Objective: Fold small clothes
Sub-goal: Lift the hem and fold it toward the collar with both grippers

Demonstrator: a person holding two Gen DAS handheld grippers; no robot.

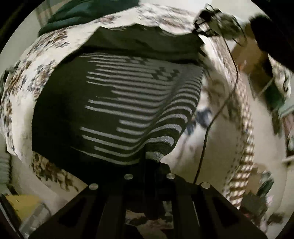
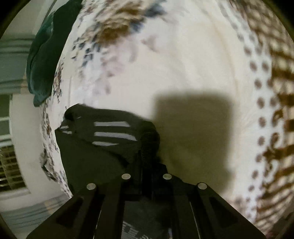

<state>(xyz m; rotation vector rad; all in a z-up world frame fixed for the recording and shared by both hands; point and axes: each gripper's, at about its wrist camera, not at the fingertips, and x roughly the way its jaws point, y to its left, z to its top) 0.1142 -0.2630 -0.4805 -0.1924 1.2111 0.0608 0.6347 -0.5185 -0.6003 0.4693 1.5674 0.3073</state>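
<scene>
A small black garment with grey stripes (image 1: pixel 117 103) hangs spread above a white patterned bedspread (image 1: pixel 226 132). My left gripper (image 1: pixel 152 156) is shut on its near lower corner, with the cloth bunched between the jaws. My right gripper (image 2: pixel 148 156) is shut on another corner of the same garment (image 2: pixel 102 136), which drapes to the left of the jaws. The right gripper also shows in the left wrist view (image 1: pixel 211 20) at the garment's far corner, blurred.
A dark green cloth (image 1: pixel 88 12) lies at the far edge of the bed and also shows in the right wrist view (image 2: pixel 44 60). A black cable (image 1: pixel 216 110) hangs across the right. A window with blinds (image 2: pixel 11 165) is at left.
</scene>
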